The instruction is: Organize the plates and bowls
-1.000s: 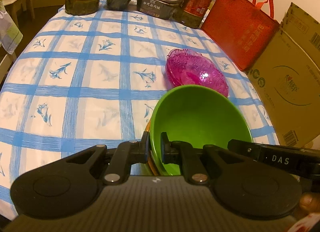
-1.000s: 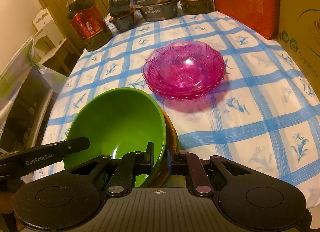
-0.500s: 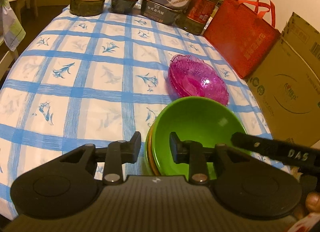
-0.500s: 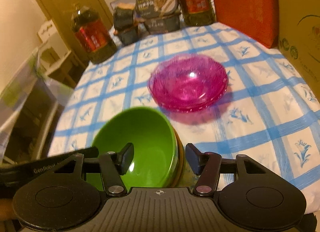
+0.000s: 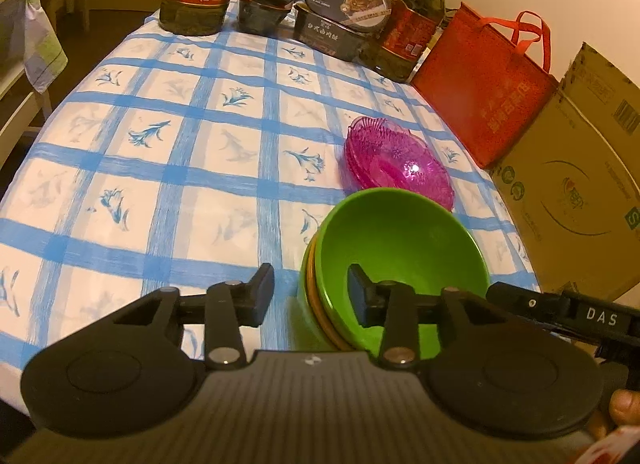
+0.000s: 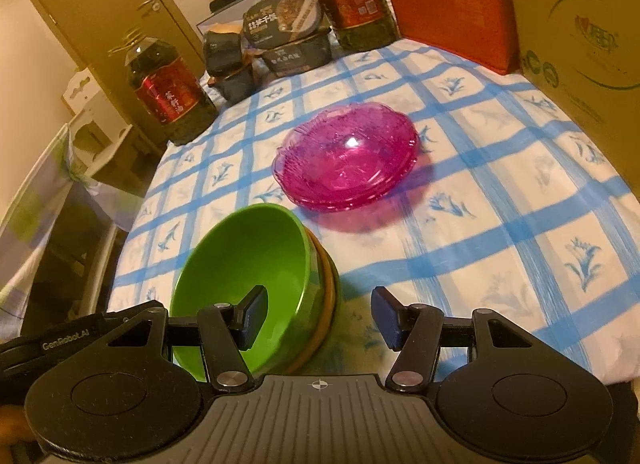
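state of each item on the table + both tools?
left tool: open, straddling the bowl stack's rim, no grip
right tool: open, straddling the opposite rim, no grip
green bowl: upright, empty, nested on top of the stack
orange bowl: under the green bowl, only its edge shows
pink glass plates: stacked, upright, empty
oil bottle: upright, capped

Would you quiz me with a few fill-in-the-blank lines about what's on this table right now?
The top bowl of the near stack is coloured ____.
The pink glass dishes rest on a checked ____.
The left gripper and right gripper both have their jaws ____.
Behind the pink dishes stands a red ____.

Missing: green; tablecloth; open; bag
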`<state>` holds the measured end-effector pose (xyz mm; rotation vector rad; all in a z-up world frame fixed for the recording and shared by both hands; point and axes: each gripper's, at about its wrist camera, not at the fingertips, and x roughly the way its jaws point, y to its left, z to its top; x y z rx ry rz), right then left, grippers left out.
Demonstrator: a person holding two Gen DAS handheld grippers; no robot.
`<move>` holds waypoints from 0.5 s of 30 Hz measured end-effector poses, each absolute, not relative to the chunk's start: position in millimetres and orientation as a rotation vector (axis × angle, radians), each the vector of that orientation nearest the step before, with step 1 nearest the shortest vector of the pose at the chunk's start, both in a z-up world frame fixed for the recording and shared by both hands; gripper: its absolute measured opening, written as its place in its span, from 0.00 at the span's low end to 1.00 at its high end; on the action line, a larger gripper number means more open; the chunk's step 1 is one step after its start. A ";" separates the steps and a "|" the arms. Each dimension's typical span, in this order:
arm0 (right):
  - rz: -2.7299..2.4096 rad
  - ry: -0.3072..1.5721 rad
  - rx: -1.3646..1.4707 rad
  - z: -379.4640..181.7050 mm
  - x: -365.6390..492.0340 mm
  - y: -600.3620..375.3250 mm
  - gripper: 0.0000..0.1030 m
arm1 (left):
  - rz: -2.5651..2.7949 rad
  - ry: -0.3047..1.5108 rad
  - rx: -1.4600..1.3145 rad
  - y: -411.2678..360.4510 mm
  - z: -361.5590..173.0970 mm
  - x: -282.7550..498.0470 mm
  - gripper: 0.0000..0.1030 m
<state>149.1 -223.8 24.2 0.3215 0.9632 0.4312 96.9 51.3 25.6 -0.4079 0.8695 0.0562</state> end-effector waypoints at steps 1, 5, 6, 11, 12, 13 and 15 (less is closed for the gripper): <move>0.431 0.964 0.324 24.4 146.7 -224.7 0.58 | 0.056 0.868 -0.409 51.0 26.6 93.9 0.40; 0.428 0.970 0.321 25.7 137.2 -227.1 0.66 | 0.060 0.866 -0.428 50.6 29.6 81.5 0.47; 0.428 0.972 0.320 25.5 135.1 -227.4 0.66 | 0.062 0.865 -0.429 50.4 30.1 79.1 0.48; 0.428 0.984 0.316 25.5 124.9 -229.5 0.67 | 0.062 0.875 -0.433 47.2 30.7 64.8 0.56; 0.427 0.987 0.312 25.6 123.0 -229.9 0.67 | 0.062 0.880 -0.434 46.5 29.9 62.1 0.57; 0.427 0.989 0.308 25.6 121.2 -229.9 0.67 | 0.061 0.883 -0.430 44.9 29.4 59.6 0.58; 0.425 0.990 0.299 26.0 117.8 -230.4 0.67 | 0.061 0.889 -0.419 42.1 28.4 56.4 0.58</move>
